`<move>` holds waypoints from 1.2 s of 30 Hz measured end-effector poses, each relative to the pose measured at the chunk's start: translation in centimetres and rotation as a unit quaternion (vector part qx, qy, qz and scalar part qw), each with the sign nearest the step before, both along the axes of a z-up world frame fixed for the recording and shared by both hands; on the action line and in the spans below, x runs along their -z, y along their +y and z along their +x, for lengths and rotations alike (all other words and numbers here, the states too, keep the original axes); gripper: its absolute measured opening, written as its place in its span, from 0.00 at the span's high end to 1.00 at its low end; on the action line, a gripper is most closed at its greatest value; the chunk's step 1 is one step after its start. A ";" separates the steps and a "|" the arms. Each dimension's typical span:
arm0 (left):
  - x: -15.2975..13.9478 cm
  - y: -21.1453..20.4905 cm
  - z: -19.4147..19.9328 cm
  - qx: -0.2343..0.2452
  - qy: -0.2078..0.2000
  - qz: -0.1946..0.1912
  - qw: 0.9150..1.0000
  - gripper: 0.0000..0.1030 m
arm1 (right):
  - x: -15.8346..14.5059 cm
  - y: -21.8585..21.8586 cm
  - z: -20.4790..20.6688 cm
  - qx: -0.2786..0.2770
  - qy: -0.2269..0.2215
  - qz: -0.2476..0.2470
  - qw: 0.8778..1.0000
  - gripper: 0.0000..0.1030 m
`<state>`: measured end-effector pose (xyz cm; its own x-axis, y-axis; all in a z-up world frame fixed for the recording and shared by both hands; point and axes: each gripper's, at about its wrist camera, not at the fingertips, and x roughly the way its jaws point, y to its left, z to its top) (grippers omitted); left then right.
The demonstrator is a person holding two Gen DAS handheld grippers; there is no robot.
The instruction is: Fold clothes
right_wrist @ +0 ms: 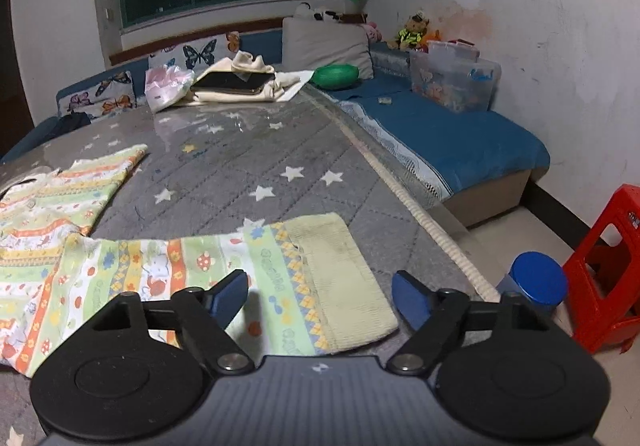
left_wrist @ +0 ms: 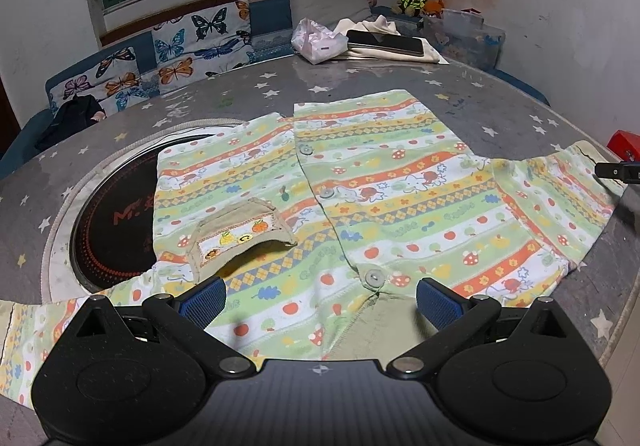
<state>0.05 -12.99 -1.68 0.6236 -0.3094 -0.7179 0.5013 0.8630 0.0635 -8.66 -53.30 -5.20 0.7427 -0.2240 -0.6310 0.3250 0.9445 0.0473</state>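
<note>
My right gripper [right_wrist: 320, 298] gapes empty over the sleeve cuff [right_wrist: 340, 278]; table edge [right_wrist: 420, 206] runs at 2 o'clock. Left gripper [left_wrist: 320, 304] is wide open too, holding nothing above the shirt [left_wrist: 360, 198].

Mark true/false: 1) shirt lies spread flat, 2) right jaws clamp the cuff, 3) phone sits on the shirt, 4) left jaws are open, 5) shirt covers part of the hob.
1) True: the shirt lies spread on the table.
2) False: the right gripper stands open over the cuff.
3) False: the phone rests on cream cloth, far side.
4) True: the left gripper is open, holding nothing.
5) True: it overlaps the hob.
</note>
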 end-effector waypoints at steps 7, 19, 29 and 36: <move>0.1 -0.5 0.0 0.006 0.002 0.004 1.000 0.00 | 0.2 -0.4 -0.2 0.008 0.006 0.002 1.000 0.31; 0.1 -1.9 -0.5 0.020 0.006 0.010 1.000 0.00 | -0.3 -0.2 0.1 0.002 0.011 0.019 1.000 0.70; 0.0 -1.6 -0.4 0.016 0.007 0.009 1.000 0.00 | -2.9 1.2 -0.1 -0.024 -0.026 0.051 0.998 0.91; -0.1 -1.1 -0.3 0.011 0.006 0.004 1.000 0.00 | -7.0 4.7 1.2 -0.099 -0.065 0.079 0.990 0.91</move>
